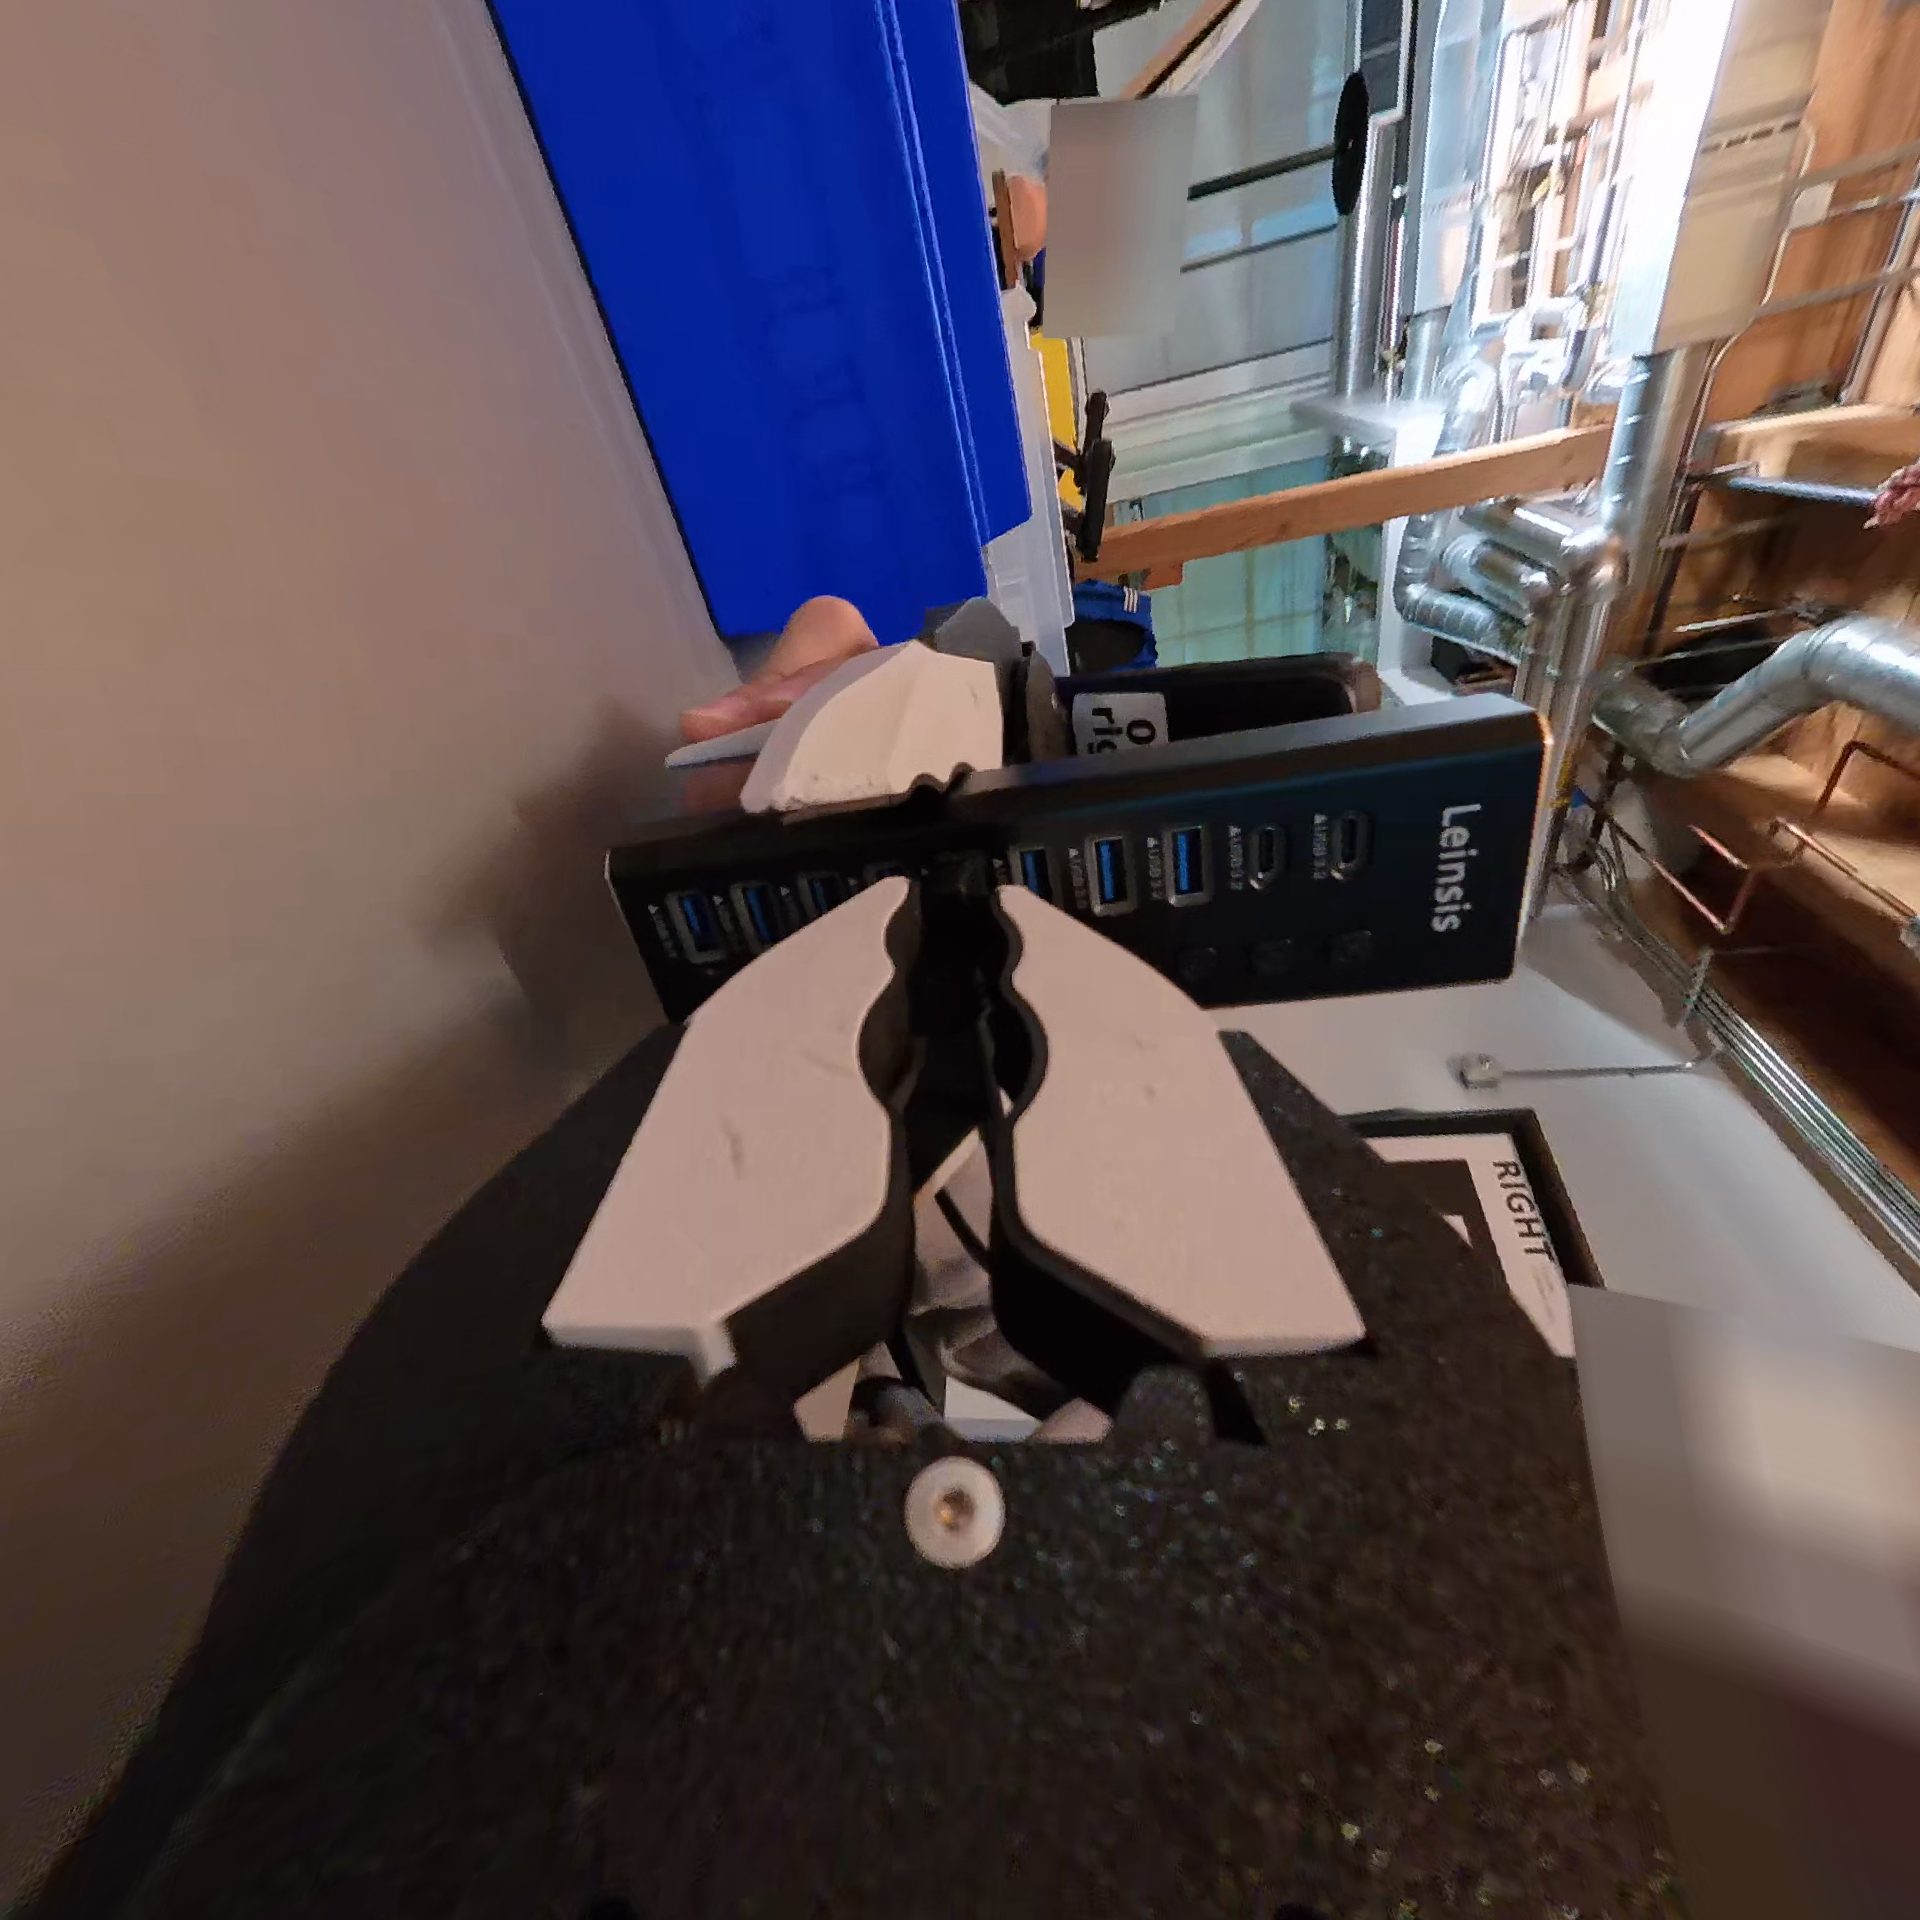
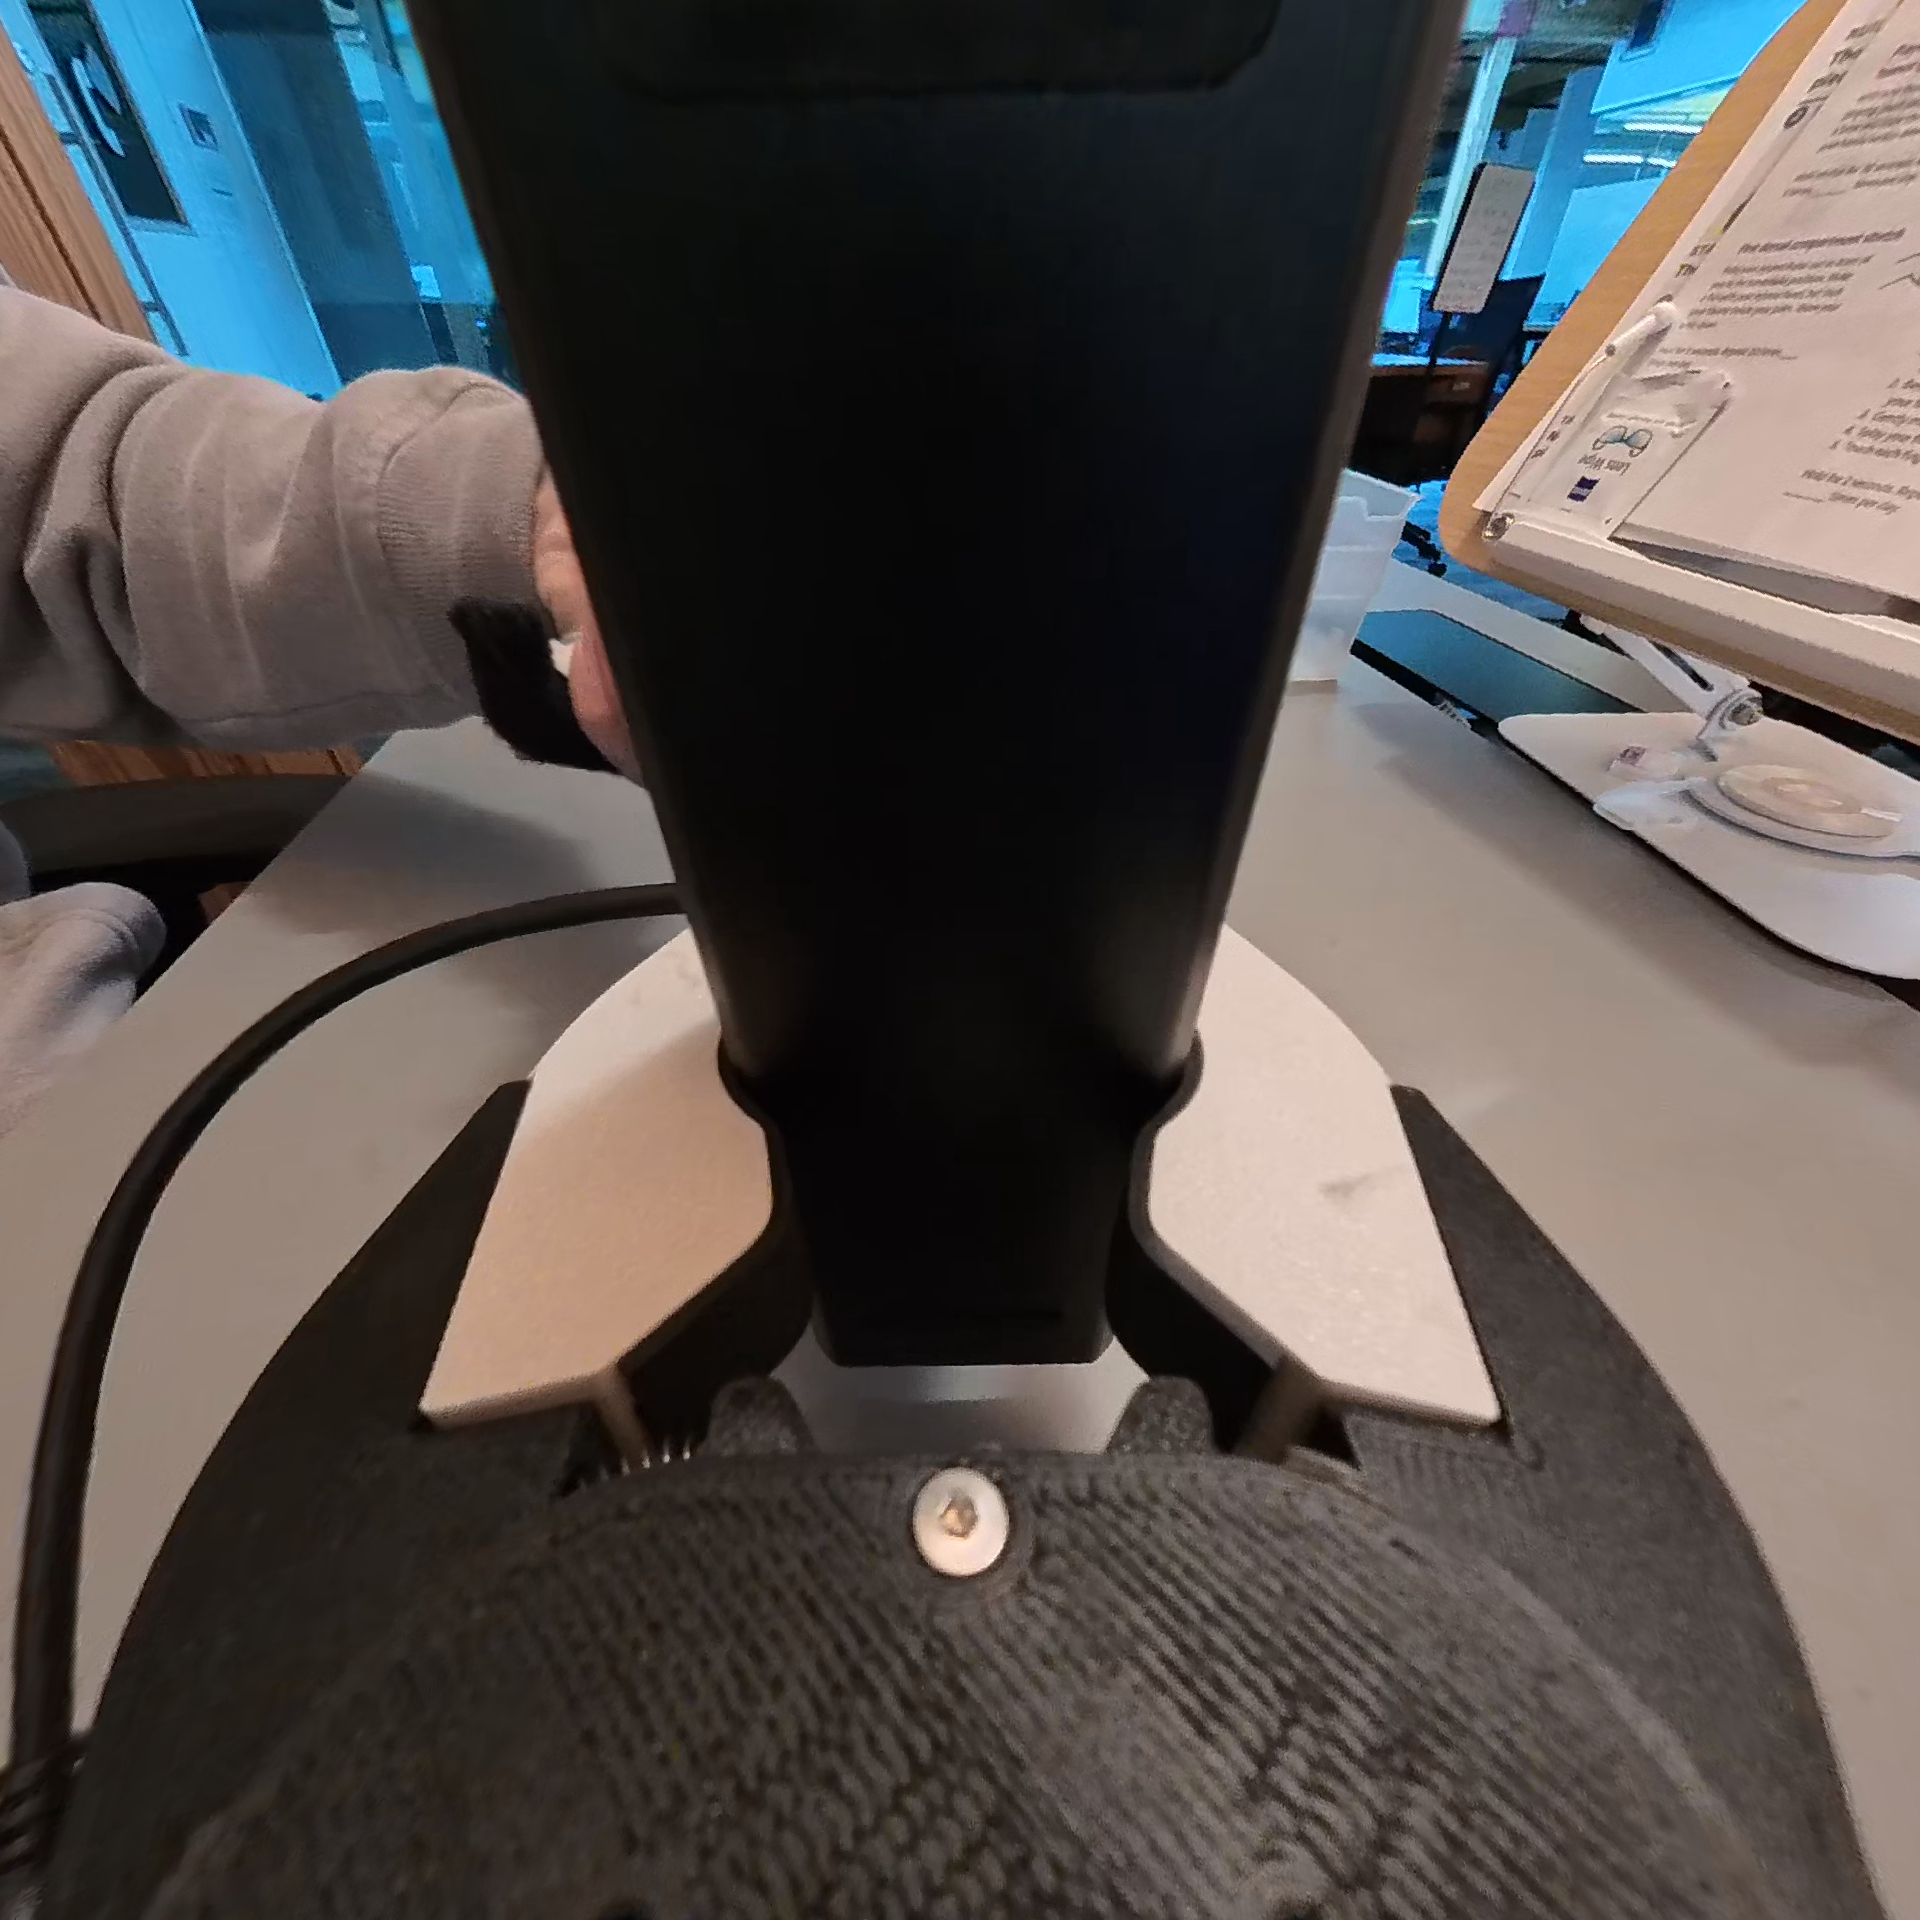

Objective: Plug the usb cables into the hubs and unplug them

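Observation:
A black USB hub (image 1: 1299,862) with a row of blue ports stands on edge in the left wrist view. My left gripper (image 1: 951,894) is shut on a black USB plug (image 1: 948,935), whose tip meets a middle port; I cannot tell how deep it sits. Its thin cable (image 1: 997,1122) runs back between the fingers. A white finger of my right gripper (image 1: 883,727) clamps the hub's far edge. In the right wrist view my right gripper (image 2: 956,1039) is shut on the hub's dark back (image 2: 935,520), which fills the middle. A black cable (image 2: 208,1091) curves at left.
A blue bin (image 1: 790,312) stands beyond the hub. A black-framed white card (image 1: 1517,1216) lies on the white table (image 1: 1351,1060). In the right wrist view a grey-sleeved arm (image 2: 260,561) is at left and a wooden document stand (image 2: 1714,416) with a white base (image 2: 1766,831) at right.

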`<action>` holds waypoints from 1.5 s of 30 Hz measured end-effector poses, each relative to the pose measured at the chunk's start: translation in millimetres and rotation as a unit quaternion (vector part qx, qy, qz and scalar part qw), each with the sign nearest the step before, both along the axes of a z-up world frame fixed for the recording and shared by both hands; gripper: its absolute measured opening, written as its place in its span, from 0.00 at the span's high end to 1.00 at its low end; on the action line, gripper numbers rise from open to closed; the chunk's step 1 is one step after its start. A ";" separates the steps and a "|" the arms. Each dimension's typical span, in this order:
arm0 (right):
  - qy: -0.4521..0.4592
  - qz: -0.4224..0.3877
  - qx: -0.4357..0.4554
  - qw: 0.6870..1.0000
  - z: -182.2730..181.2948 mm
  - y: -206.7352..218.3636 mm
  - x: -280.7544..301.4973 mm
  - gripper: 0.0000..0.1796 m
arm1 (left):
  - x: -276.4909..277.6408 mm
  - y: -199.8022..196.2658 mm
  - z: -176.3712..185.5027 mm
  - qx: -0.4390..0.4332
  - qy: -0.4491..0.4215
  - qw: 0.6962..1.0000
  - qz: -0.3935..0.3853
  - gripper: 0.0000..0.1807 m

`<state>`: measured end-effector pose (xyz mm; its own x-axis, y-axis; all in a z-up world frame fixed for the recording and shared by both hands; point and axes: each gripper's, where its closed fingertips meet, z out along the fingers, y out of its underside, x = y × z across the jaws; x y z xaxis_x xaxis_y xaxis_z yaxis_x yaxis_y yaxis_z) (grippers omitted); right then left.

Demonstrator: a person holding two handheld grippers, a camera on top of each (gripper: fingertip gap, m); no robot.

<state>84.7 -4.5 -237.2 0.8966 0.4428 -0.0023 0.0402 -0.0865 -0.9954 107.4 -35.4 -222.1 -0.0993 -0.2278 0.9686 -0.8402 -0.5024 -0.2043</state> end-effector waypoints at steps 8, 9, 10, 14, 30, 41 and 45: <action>0.013 -0.006 0.010 1.000 3.6 -1.1 3.8 0.60 | 5.7 -0.6 2.5 0.005 -0.008 0.998 0.060 0.94; 0.014 -0.004 0.013 1.000 4.3 -1.8 3.6 0.60 | 5.6 -1.4 3.3 0.005 -0.010 0.998 0.064 0.94; 0.014 -0.004 0.013 1.000 4.3 -1.8 3.3 0.59 | 5.4 -1.9 3.6 0.005 -0.013 0.998 0.064 0.94; 0.001 -0.013 -0.003 1.000 -0.6 1.8 3.0 0.59 | 4.4 0.1 1.5 -0.006 -0.008 0.998 0.066 0.95; -0.026 -0.010 -0.024 0.999 -8.1 5.0 -2.2 0.59 | -2.2 14.9 -7.3 0.109 -0.027 0.992 0.058 0.92; -0.032 -0.006 -0.025 0.999 -9.3 4.6 -4.2 0.60 | -12.9 14.0 -6.5 0.106 -0.012 0.994 0.008 0.95; -0.032 -0.004 -0.027 0.999 -9.7 5.0 -4.8 0.60 | -14.0 11.5 -7.4 0.092 0.005 0.996 -0.002 0.94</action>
<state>79.9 0.5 -246.9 0.8990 0.4370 0.0308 0.1024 -0.1412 -0.9847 93.3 -23.9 -229.5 -0.0920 -0.4010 0.9114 -0.8449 -0.4530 -0.2846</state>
